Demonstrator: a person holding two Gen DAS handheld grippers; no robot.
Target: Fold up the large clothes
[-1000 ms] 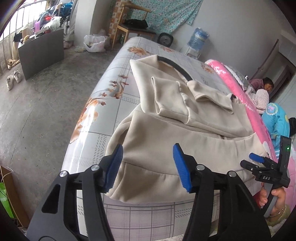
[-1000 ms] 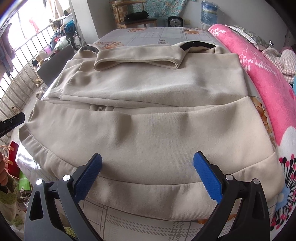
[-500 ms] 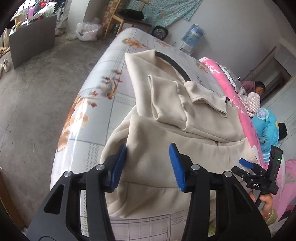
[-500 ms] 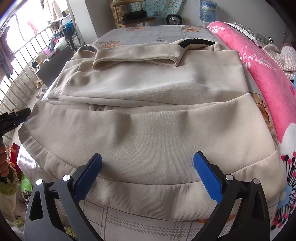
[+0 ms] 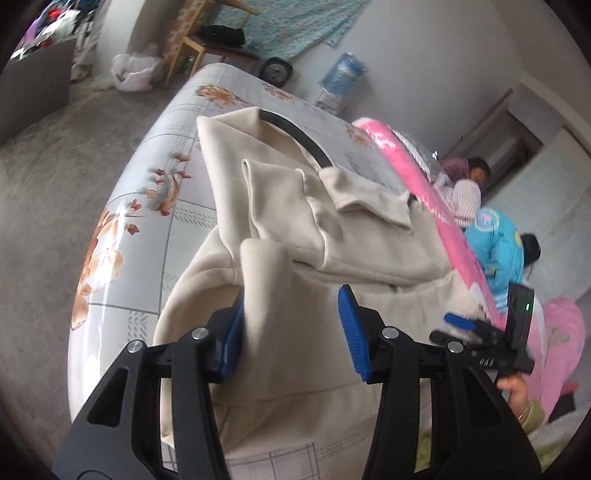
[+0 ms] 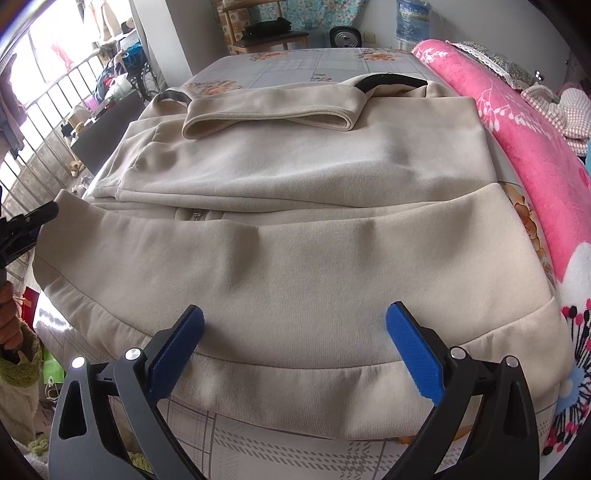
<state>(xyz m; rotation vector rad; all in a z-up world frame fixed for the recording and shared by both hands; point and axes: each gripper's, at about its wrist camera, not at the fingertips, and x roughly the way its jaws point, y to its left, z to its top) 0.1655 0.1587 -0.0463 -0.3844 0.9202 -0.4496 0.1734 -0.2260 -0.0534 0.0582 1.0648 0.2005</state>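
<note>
Cream sweatshirt (image 6: pixel 295 236) lay partly folded across the bed (image 5: pixel 147 206), sleeves doubled over its chest, hem at the near edge. Left gripper (image 5: pixel 291 332) had its jaws apart with a raised fold of the sweatshirt's side standing between them. Right gripper (image 6: pixel 295 354) hovered over the hem, jaws wide apart, gripping nothing. Pink blanket (image 6: pixel 532 155) lay alongside.

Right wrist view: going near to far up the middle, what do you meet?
right gripper → beige garment's hem → folded sleeve → black collar trim → floral bed sheet → wooden chair
</note>
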